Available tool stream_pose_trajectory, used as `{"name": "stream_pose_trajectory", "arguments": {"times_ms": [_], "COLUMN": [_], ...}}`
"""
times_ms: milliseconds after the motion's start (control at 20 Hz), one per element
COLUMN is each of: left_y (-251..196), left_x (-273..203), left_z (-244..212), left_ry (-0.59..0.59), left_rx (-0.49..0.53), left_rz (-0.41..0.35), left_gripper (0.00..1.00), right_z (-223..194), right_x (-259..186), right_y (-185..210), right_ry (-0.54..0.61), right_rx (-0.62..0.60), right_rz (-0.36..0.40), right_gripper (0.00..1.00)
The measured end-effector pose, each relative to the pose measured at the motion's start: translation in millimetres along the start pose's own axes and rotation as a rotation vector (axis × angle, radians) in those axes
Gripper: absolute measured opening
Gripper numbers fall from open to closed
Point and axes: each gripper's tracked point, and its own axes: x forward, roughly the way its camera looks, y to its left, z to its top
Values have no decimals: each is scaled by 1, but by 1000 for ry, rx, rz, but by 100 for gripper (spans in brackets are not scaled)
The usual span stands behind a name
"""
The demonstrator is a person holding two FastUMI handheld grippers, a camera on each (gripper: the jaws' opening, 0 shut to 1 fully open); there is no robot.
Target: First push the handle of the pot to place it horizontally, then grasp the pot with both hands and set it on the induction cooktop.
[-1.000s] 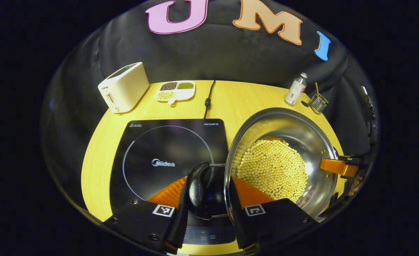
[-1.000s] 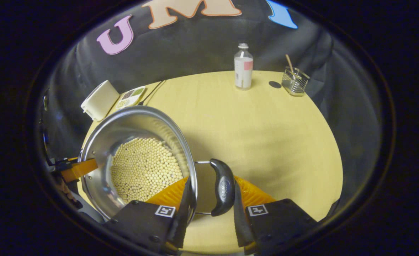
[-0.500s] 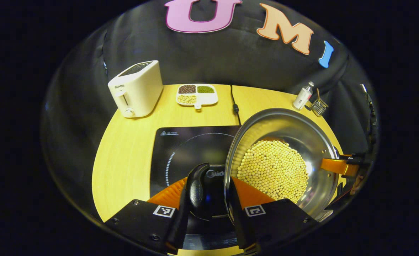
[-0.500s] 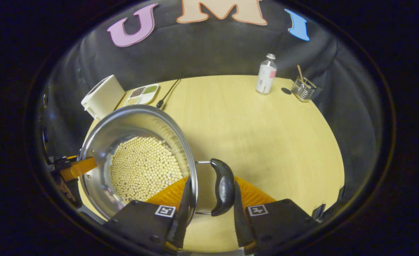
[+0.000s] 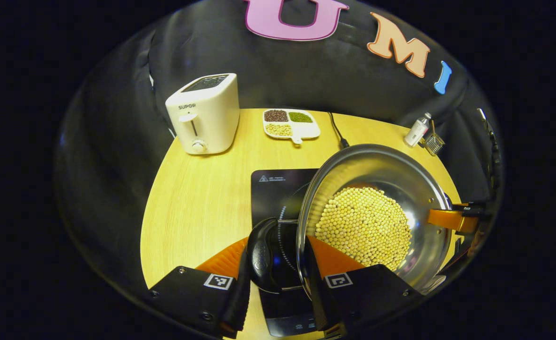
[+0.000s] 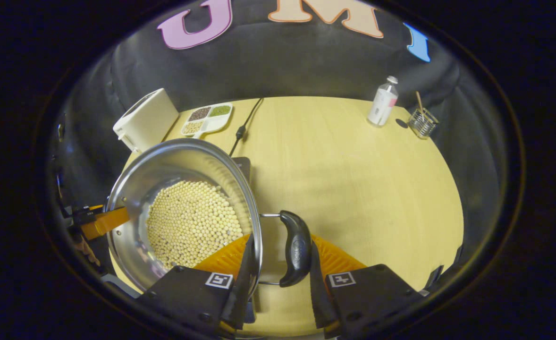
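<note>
Left gripper view: we see the pot (image 5: 377, 208), a steel one with a layer of pale beans (image 5: 363, 226) in it, carried above the bench (image 5: 197, 208) and overlapping the right part of the black cooktop (image 5: 278, 189). Our left gripper (image 5: 278, 264) has its fingers closed around the pot's near handle (image 5: 261, 255) and the rim beside it. Across the pot, a finger of the other gripper shows at the far rim. In the right gripper view, the right gripper (image 6: 278, 264) likewise has its fingers clamped over the opposite handle (image 6: 297, 248) and the rim of the pot (image 6: 183, 208). Behind the cooktop stand a white toaster (image 5: 205, 113), a divided dish (image 5: 290, 125) of grains and a black cord (image 5: 337, 132). Farther right sit a bottle (image 6: 383, 101) and a wire holder (image 6: 423, 123).
</note>
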Motion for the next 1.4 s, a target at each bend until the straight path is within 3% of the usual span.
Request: {"name": "stream_pose_trajectory", "arguments": {"times_ms": [100, 150, 200, 250, 450, 600, 650, 750, 1050, 1100, 1150, 1350, 1400], "left_y": [8, 13, 19, 24, 32, 33, 33, 32, 32, 32, 32, 32, 32], "left_x": [4, 4, 7, 8, 12, 13, 12, 13, 13, 13, 13, 13, 12], "left_z": [7, 10, 13, 13, 18, 17, 16, 16, 16, 16, 16, 18, 17], "left_ry": [-15, -16, -21, -19, -34, -40, -41, -46, -68, -72, -82, -92, -89], "left_rx": [28, 37, 39, 35, 53, 27, 20, 17, 32, 34, 35, 43, 42], "left_rz": [7, 10, 14, 17, 35, 46, 47, 47, 52, 52, 52, 58, 65], "left_gripper": [56, 56, 56, 57, 56, 56, 57, 58, 58, 58, 58, 58, 58], "right_z": [4, 4, 4, 5, 13, 18, 19, 19, 19, 19, 18, 19, 20], "right_x": [7, 10, 11, 13, 20, 23, 24, 24, 26, 27, 27, 27, 27], "right_y": [11, 14, 20, 26, 36, 36, 37, 36, 37, 37, 37, 37, 37], "right_ry": [10, 16, 18, 16, -2, -13, -25, -46, -85, -87, -89, -85, -79], "right_rx": [3, 9, 8, 6, -6, -26, -45, -70, -68, -65, -63, -48, -38], "right_rz": [3, 3, 6, 6, -12, -14, -7, 7, 55, 59, 63, 66, 68], "right_gripper": [59, 55, 59, 54, 55, 59, 55, 55, 55, 59, 55, 55, 59]}}
